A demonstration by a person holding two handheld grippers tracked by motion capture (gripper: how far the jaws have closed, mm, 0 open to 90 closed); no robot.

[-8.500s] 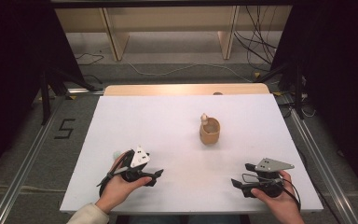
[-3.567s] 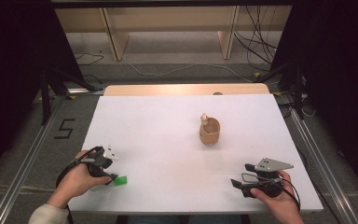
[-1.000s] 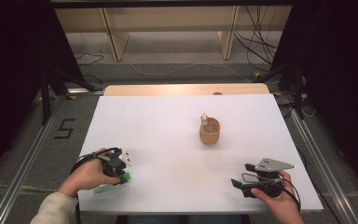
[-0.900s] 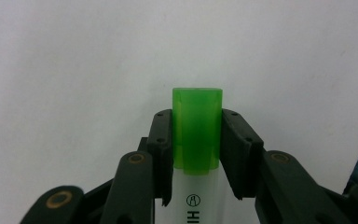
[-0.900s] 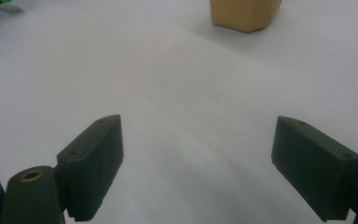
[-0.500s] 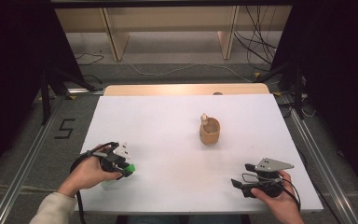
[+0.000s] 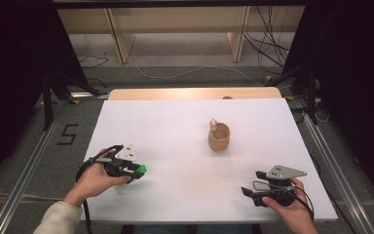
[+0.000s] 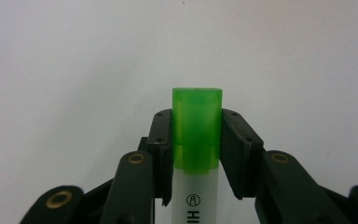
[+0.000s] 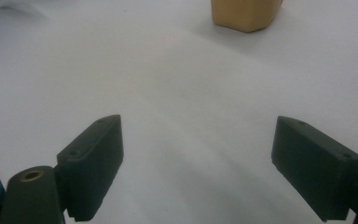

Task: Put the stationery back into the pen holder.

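Left gripper (image 7: 135, 171): near the worktop's front left corner, jaws clenched on the highlighter (image 8: 196, 140) at its green cap, a pad pressing each side.
Highlighter: white barrel runs back between the jaws toward the hand; the green cap (image 7: 141, 169) pokes out ahead, pointing toward the middle of the worktop (image 7: 175, 126).
Step in hand, as judged: carry the pen to the holder and drop it in.
Grip advice: the hold sits on the cap alone, so a hard swing could twist the barrel or pull the cap loose; keep the squeeze steady and move smoothly.
Approach advice: lift clear of the white surface, tip the pen upright over the opening, then lower before letting go.
Wooden holder (image 7: 219, 137): well apart, right of centre, something pale already standing inside; aim beside it.
Right gripper (image 7: 259, 183): at the front right, jaws released and wide, nothing between them; the holder (image 9: 245, 14) lies ahead of it.
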